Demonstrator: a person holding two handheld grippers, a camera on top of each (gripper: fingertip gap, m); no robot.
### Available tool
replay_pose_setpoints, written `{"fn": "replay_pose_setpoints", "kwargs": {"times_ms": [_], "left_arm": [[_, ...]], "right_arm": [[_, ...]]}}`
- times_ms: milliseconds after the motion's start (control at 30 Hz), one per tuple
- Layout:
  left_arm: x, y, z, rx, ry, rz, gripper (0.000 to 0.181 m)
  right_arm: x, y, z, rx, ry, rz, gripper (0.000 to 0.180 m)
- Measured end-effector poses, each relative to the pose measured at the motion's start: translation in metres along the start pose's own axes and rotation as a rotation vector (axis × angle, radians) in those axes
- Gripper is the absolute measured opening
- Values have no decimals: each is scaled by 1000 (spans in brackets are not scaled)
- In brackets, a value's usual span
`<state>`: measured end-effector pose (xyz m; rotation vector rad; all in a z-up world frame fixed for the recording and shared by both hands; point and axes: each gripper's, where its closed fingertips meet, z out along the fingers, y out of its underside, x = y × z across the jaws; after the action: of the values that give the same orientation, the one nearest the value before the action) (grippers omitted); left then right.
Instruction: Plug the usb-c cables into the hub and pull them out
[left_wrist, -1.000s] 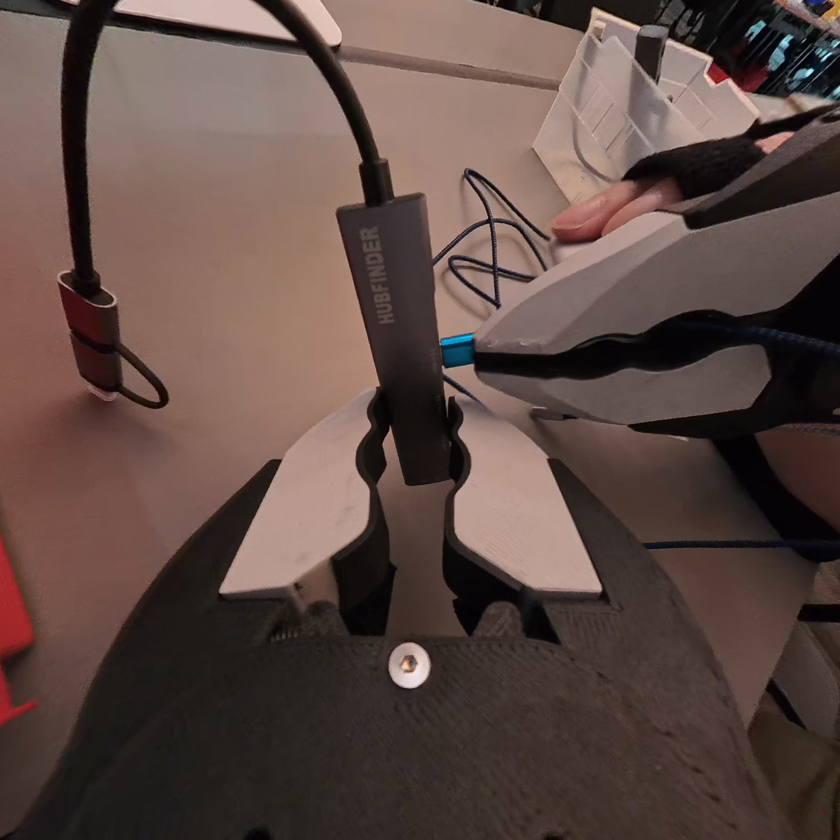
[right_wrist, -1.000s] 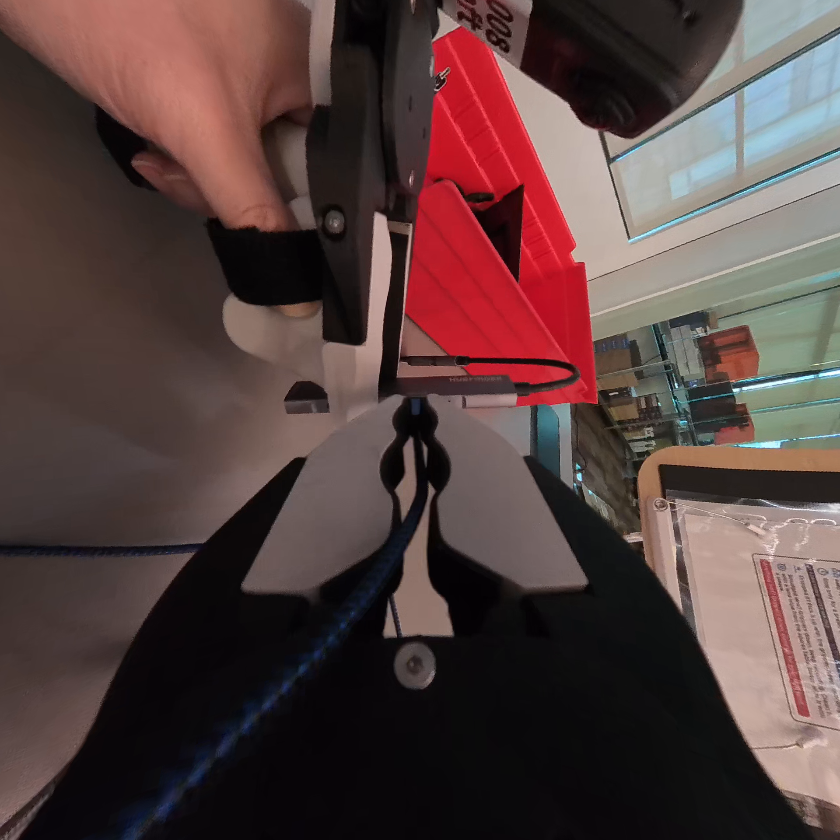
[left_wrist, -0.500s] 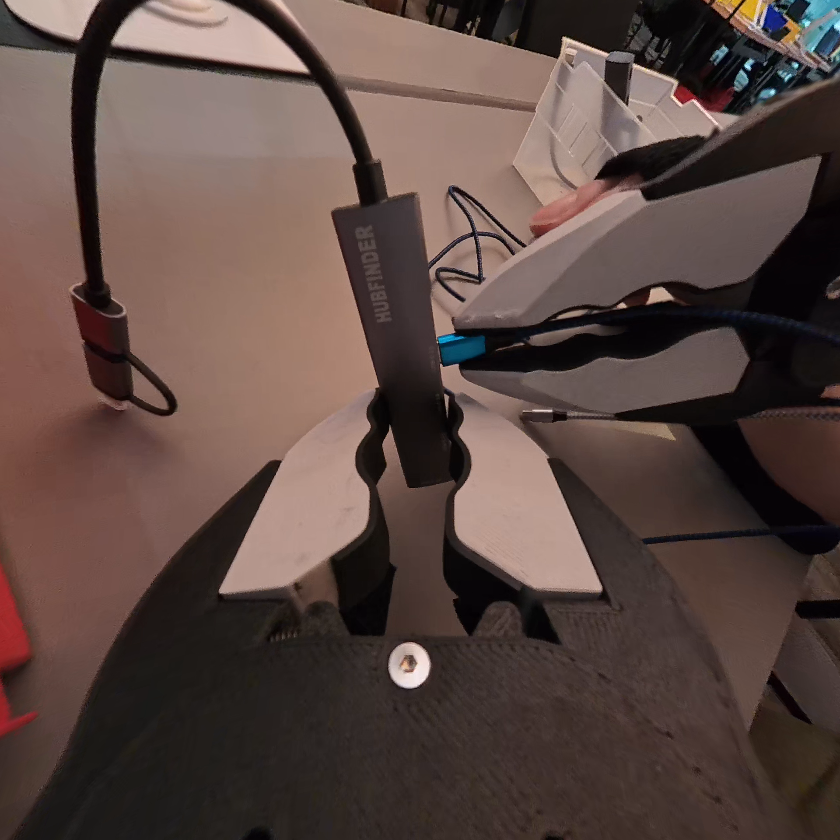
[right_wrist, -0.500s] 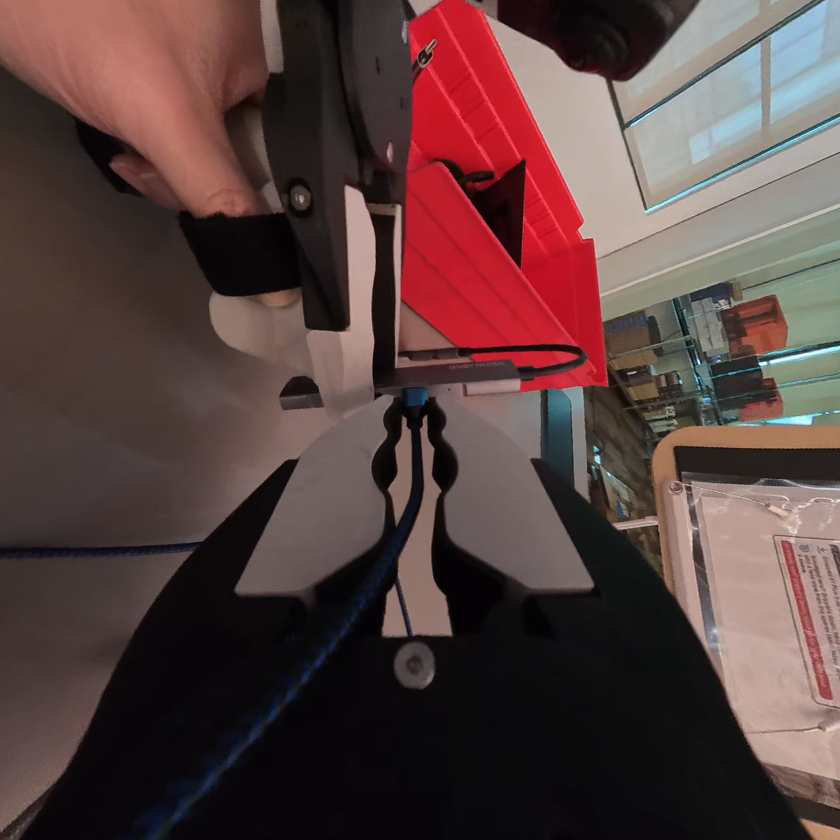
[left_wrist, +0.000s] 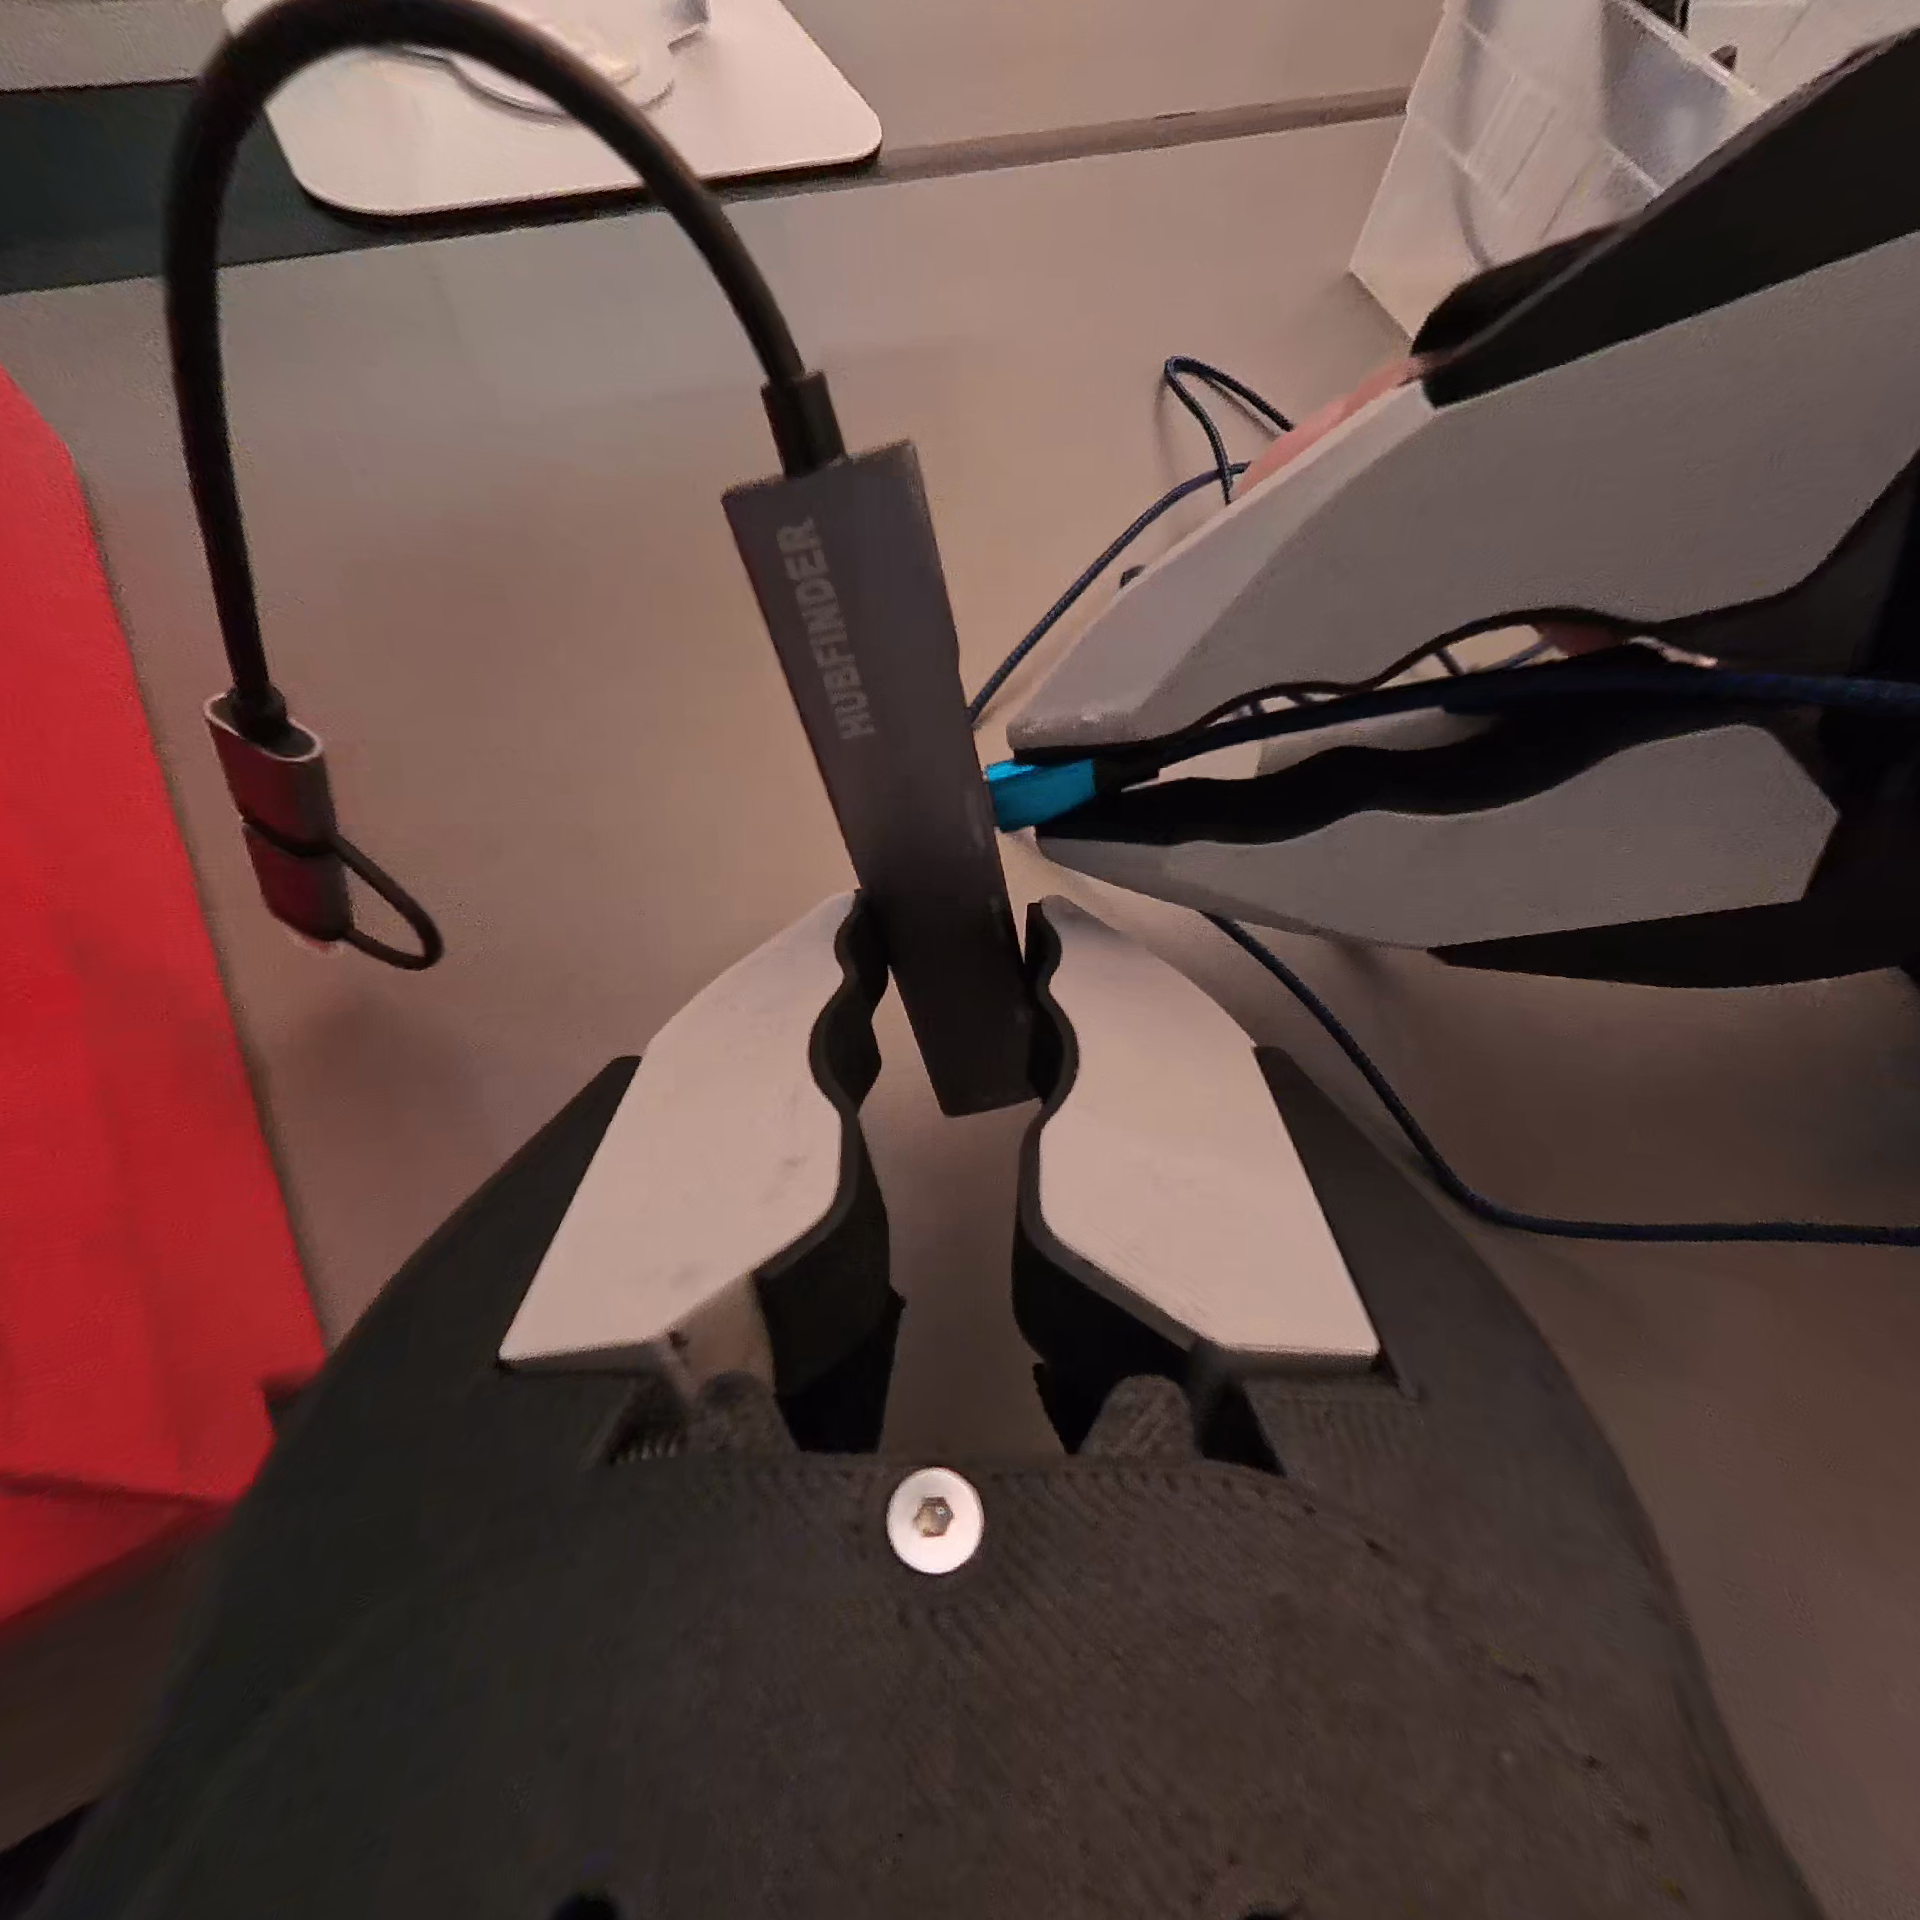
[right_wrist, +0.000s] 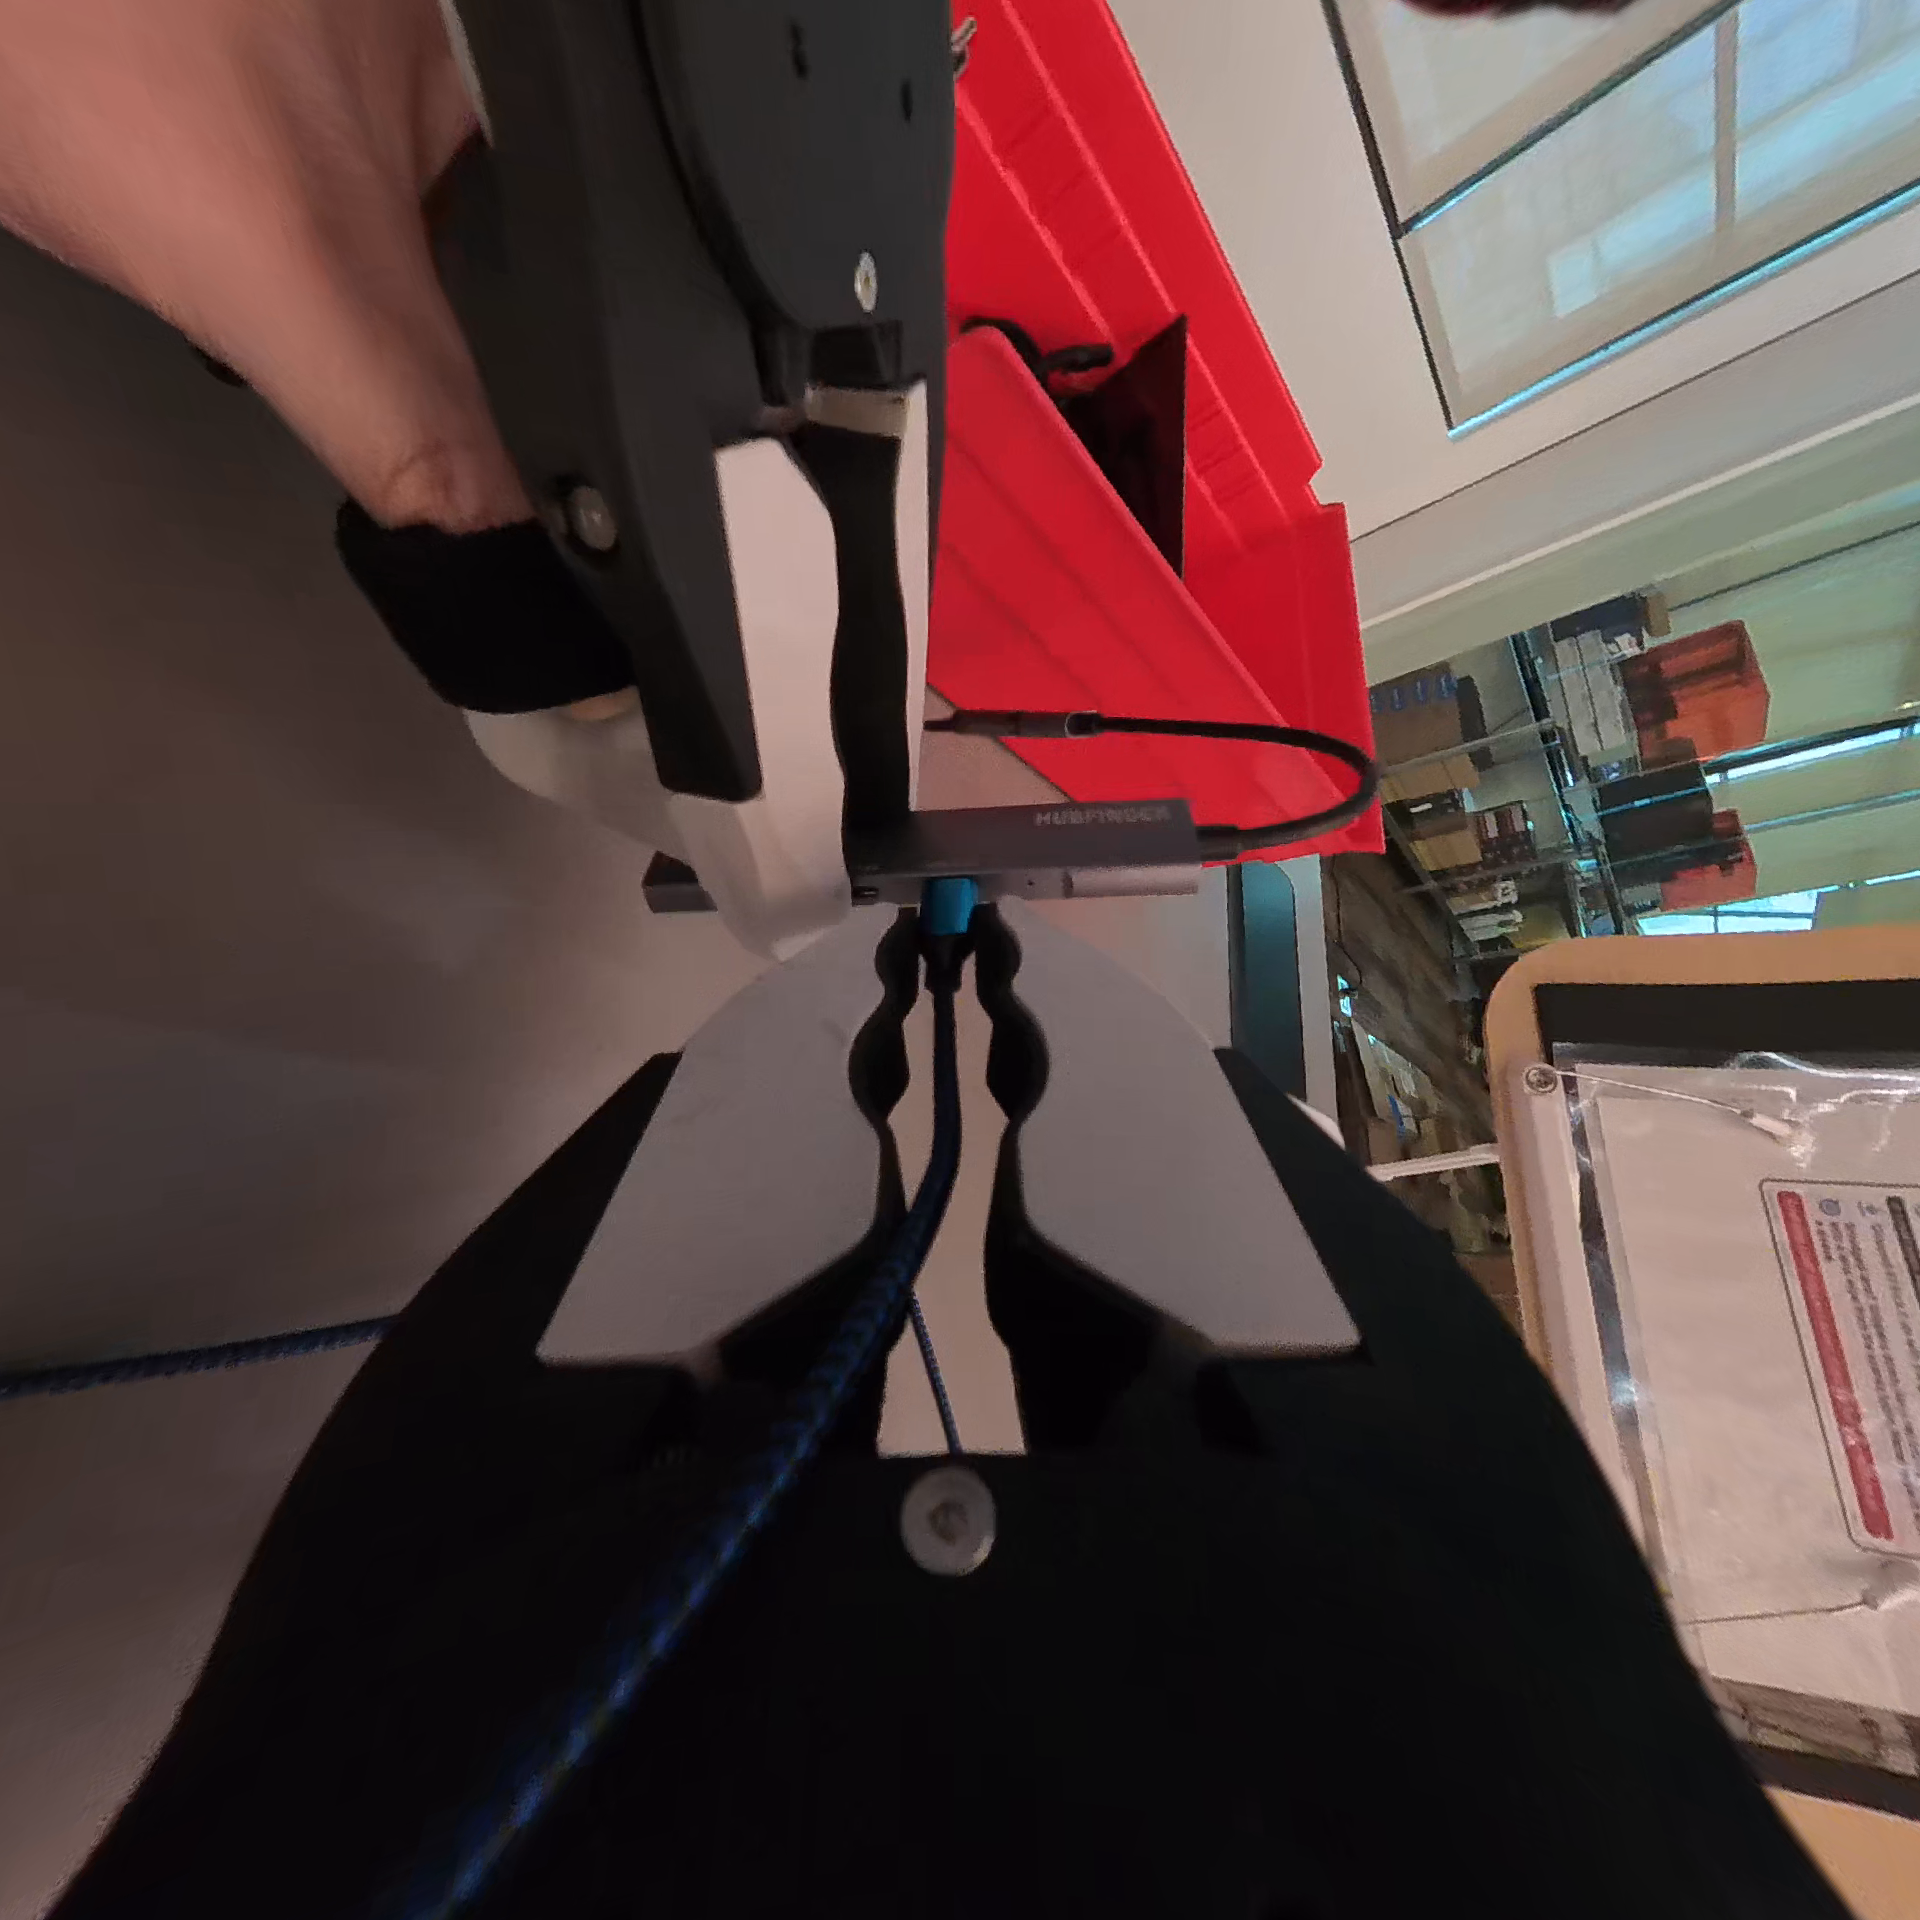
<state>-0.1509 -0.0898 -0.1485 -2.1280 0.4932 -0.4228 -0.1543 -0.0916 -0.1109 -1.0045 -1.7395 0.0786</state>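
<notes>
Apparently seated, the blue plug (left_wrist: 1042, 790) meets the hub (left_wrist: 883, 748) — left tongs (left_wrist: 940, 925) clamp hub, right tongs (right_wrist: 948, 920) pinch plug.

L of left gripper (left_wrist: 945, 914): red bin (left_wrist: 114, 935) close, tight | ahead: hub (left_wrist: 883, 769) in jaws, its black cable (left_wrist: 312, 187) arcs over, bare table (left_wrist: 540, 416) beyond | R: right gripper (left_wrist: 1029, 779) + blue cable (left_wrist: 1351, 1164) block | far R: white tray (left_wrist: 1538, 135)
</notes>
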Motion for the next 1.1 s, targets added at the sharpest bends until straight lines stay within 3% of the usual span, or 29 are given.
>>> {"fn": "replay_pose_setpoints", "kwargs": {"times_ms": [33, 233, 400, 500, 767, 1100], "left_arm": [[-1, 0, 0, -1, -1, -2, 25], [-2, 10, 9, -114, 18, 13, 25], [-8, 18, 17, -209, -33, 79, 24], [-9, 16, 18, -192, 16, 16, 24], [-13, -6, 6, -42, 175, -172, 24], [-11, -17, -4, -23, 169, -129, 24]], "right_arm": [[0, 1, 1, 1, 1, 14, 11], [-10, 18, 4, -21, -88, 19, 13], [-16, 58, -7, -171, -213, 52, 20], [-10, 77, -13, -254, -221, 76, 20], [4, 112, -11, -453, -132, 154, 22], [25, 112, -9, -426, -20, 401, 24]]}}
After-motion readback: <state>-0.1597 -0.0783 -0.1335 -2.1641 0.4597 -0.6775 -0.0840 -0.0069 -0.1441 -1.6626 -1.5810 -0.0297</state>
